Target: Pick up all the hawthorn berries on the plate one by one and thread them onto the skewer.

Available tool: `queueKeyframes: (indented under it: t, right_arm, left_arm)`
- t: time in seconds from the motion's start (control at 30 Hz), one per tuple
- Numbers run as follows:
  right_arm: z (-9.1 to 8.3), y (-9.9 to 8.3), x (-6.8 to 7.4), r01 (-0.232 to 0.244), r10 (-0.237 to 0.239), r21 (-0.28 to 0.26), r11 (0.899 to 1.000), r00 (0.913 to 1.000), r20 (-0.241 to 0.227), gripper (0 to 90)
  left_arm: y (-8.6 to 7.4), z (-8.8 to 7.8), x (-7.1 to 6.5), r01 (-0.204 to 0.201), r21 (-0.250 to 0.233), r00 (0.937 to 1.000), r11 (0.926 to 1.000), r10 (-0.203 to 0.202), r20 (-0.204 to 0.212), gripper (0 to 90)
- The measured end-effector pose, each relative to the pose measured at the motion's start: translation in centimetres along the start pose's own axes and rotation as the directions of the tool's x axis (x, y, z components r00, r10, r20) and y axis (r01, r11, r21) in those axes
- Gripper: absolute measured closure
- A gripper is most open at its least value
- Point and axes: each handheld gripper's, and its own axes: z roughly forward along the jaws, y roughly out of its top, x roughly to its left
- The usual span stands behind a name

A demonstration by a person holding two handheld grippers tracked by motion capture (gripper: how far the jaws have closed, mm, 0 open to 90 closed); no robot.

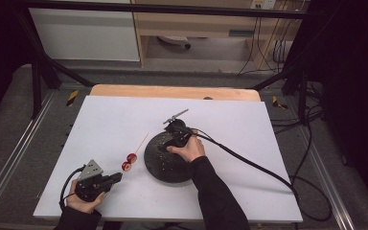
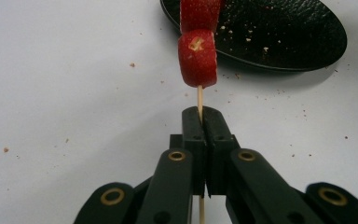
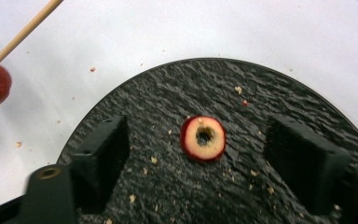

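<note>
Left gripper [image 1: 116,178], lower left of the high view, is clamped tight on the wooden skewer [image 2: 199,99]; two red fruit pieces [image 2: 197,57] are threaded on it, at centre top of the left gripper view. Right gripper [image 3: 196,154] sits over the black plate [image 3: 270,88], jaws apart and straddling a cored fruit slice [image 3: 203,138] lying flat at centre frame, pads not touching it. Risks, as I judge them: the slice is thin and flat, so closing pads may ride over it or push it across the slate; too hard a squeeze could split it at the hole. The thin skewer may pivot between the pads when a slice is pressed on. Hard to read: the skewer tip is blurred in the high view, and the upper fruit piece is cut off by the frame edge.
</note>
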Motion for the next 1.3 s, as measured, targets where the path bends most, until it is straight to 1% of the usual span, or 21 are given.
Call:
queueKeyframes:
  t: [0.07, 0.1, 0.2, 0.23, 0.27, 0.4, 0.5, 0.57, 0.6, 0.63, 0.73, 0.77, 0.8, 0.9, 0.93, 1.03, 1.3]
  right_arm:
    - [0.3, 0.2, -0.2, -0.024, 0.024, 0.01, 1.0, 0.9996, -0.011, 30.6]
    - [0.4, 0.2, -0.3, -0.021, 0.021, 0.015, 1.0, 0.9997, -0.009, 32.3]
    - [0.8, 0.3, -0.7, -0.044, 0.045, 0.04, 0.998, 0.9989, -0.01, 37.9]
    - [0.9, 0.3, -0.9, -0.036, 0.036, 0.05, 0.998, 0.9993, -0.012, 39.8]
    - [1.0, 0.3, -0.9, -0.045, 0.046, 0.056, 0.997, 0.9988, -0.015, 41.6]
    - [1.3, 0.3, -1.1, -0.064, 0.067, 0.072, 0.995, 0.9972, -0.032, 47.9]
    - [1.5, 0.3, -1.4, -0.073, 0.076, 0.085, 0.994, 0.9965, -0.035, 51.9]
    - [1.6, 0.4, -1.4, -0.088, 0.092, 0.089, 0.992, 0.9949, -0.042, 54.0]
    - [1.7, 0.4, -1.5, -0.093, 0.097, 0.086, 0.992, 0.9941, -0.049, 54.8]
    - [1.7, 0.4, -1.6, -0.089, 0.094, 0.091, 0.992, 0.9943, -0.05, 55.5]
    - [1.8, 0.4, -1.7, -0.099, 0.106, 0.106, 0.989, 0.9927, -0.058, 57.1]
    - [1.9, 0.4, -1.7, -0.107, 0.113, 0.101, 0.989, 0.9919, -0.057, 58.0]
    - [2.0, 0.4, -1.8, -0.098, 0.105, 0.103, 0.99, 0.9929, -0.057, 59.1]
    - [2.1, 0.4, -1.8, -0.113, 0.121, 0.119, 0.987, 0.9906, -0.064, 60.9]
    - [2.1, 0.3, -1.9, -0.106, 0.115, 0.122, 0.987, 0.9915, -0.061, 61.3]
    - [2.1, 0.4, -1.9, -0.124, 0.133, 0.128, 0.984, 0.9889, -0.066, 61.6]
    - [2.1, 0.4, -2.0, -0.135, 0.146, 0.135, 0.982, 0.9867, -0.073, 62.4]
  left_arm:
    - [0.0, 0.0, 0.0, 0.0, 0.0, 1.0, 1.0, 0.0, 0.001, 88.5]
    - [0.0, 0.0, 0.0, -0.001, -0.001, 1.0, 1.0, 0.001, 0.001, 88.5]
    - [0.0, 0.0, -0.1, -0.002, 0.0, 1.0, 1.0, 0.002, 0.001, 88.5]
    - [0.0, 0.0, -0.1, -0.001, 0.0, 1.0, 1.0, 0.001, 0.001, 88.5]
    - [0.0, 0.0, -0.1, -0.001, -0.001, 1.0, 1.0, 0.001, 0.001, 88.5]
    - [0.0, 0.0, -0.1, -0.004, 0.002, 1.0, 1.0, 0.004, 0.001, 88.5]
    - [0.0, 0.0, -0.2, -0.008, 0.003, 1.0, 1.0, 0.008, 0.001, 88.5]
    - [0.0, 0.0, -0.2, -0.008, 0.003, 1.0, 1.0, 0.008, 0.002, 88.5]
    - [0.0, 0.0, -0.2, -0.008, 0.003, 1.0, 1.0, 0.008, 0.002, 88.5]
    - [0.0, 0.0, -0.2, -0.008, 0.003, 1.0, 1.0, 0.008, 0.002, 88.5]
    - [0.0, 0.1, -0.2, -0.009, 0.004, 1.0, 1.0, 0.009, 0.002, 88.5]
    - [0.0, 0.1, -0.2, -0.009, 0.004, 1.0, 0.9999, 0.009, 0.002, 88.5]
    - [0.0, 0.1, -0.2, -0.01, 0.004, 1.0, 0.9999, 0.01, 0.003, 88.5]
    - [0.0, 0.1, -0.2, -0.01, 0.004, 0.9999, 0.9999, 0.01, 0.002, 88.5]
    - [0.0, 0.1, -0.2, -0.01, 0.004, 0.9999, 0.9999, 0.01, 0.003, 88.5]
    - [0.0, 0.1, -0.2, -0.01, 0.004, 0.9999, 0.9999, 0.01, 0.003, 88.5]
    - [0.0, 0.1, -0.2, -0.011, 0.004, 0.9999, 0.9999, 0.011, 0.003, 88.5]
